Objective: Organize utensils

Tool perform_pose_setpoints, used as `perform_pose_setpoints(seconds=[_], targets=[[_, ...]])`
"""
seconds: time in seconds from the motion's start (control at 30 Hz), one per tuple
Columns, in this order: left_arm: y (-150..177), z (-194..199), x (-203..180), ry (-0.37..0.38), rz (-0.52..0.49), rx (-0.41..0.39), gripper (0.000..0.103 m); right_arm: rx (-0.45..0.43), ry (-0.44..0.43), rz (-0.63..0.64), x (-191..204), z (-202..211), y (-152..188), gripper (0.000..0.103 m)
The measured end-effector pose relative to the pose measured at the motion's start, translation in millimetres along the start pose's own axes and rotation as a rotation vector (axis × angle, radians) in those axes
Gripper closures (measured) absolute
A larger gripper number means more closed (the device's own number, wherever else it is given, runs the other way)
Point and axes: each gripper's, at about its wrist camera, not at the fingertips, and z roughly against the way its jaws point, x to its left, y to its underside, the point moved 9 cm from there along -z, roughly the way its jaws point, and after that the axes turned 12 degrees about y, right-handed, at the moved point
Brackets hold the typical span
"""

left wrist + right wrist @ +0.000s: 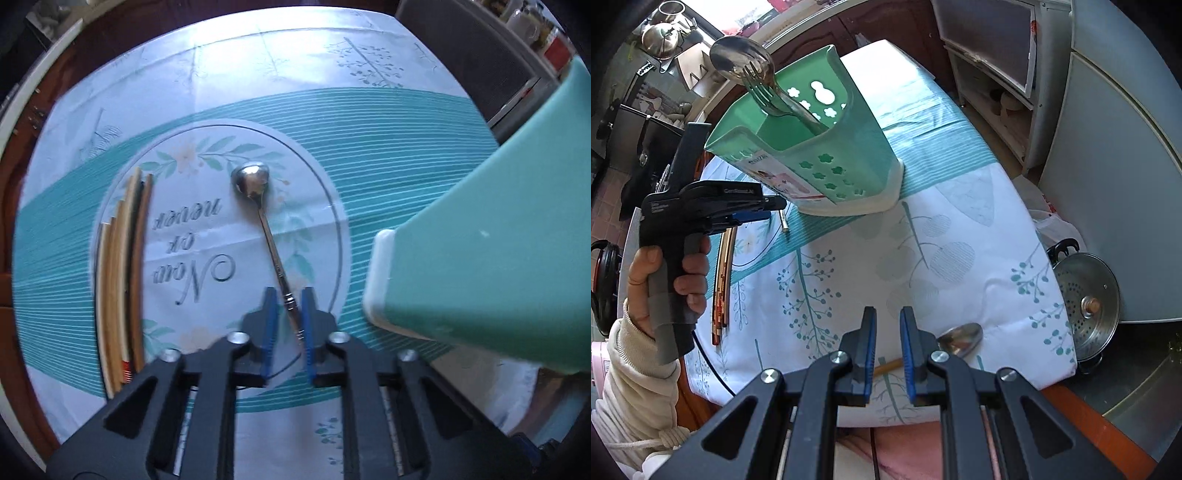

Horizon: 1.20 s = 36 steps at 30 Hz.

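A table covered with a white and teal tablecloth (369, 147) fills the left wrist view. A bundle of chopsticks (123, 273) lies along its left side, well apart from the small spoon (255, 184) in the middle of a printed oval. The green utensil holder (480, 240) stands close on the right, its pale base just beside the left gripper (289, 321) and crowding that side of the spoon.

From the right wrist view the holder (827, 147) already carries a large spoon (738, 55) and a fork (757, 88) leaning out of its top. A steel colander with a lid (1086, 295) sits off the table's right edge, beside a grey cabinet (1115, 147).

The small spoon's handle runs down between the left gripper's blue pads (269, 317); it lies against the right-hand pad, while a gap shows on the other side, so the fingers are drawn close around the handle without both pressing it. A hand (668, 280) in a cream sleeve grips that tool's handle.

The right gripper (888, 343) hovers over the tablecloth with its fingers narrowly apart and nothing between them. Another spoon (960, 339) and a yellow stick (890, 365) lie just behind its pads
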Motion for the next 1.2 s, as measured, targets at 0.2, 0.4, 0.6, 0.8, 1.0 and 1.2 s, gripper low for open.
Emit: perform_pose_setpoints(seconds=[0.2,0.4,0.6,0.8,1.0,1.2], targets=[[13.7,3.9,3.7,-0.024,-0.066,0.013,0.098,0.065,0.012,-0.032,-2.8,-5.3,5.9,0.090],[44.3,18.7,17.3,0.008,-0.104,0.032,0.098,0.215,-0.046,-0.141,-10.6,-18.2,19.0,0.090],[79.9,31.5,29.6,0.071,-0.099,0.067,0.098,0.311,-0.080,-0.198,-11.4,-25.0,34.4,0.090],[100.4,39.3,35.9,0.126,-0.077,0.075,0.098,0.361,-0.051,-0.293,-20.8,-42.1,40.3,0.087],[94.7,49.2,51.6,0.164,-0.031,0.069,0.098,0.324,0.011,-0.305,-22.3,-52.1,32.0,0.084],[63.8,48.1,54.4,0.128,-0.045,0.066,0.098,0.252,0.103,-0.187,-4.8,-52.5,14.7,0.081]])
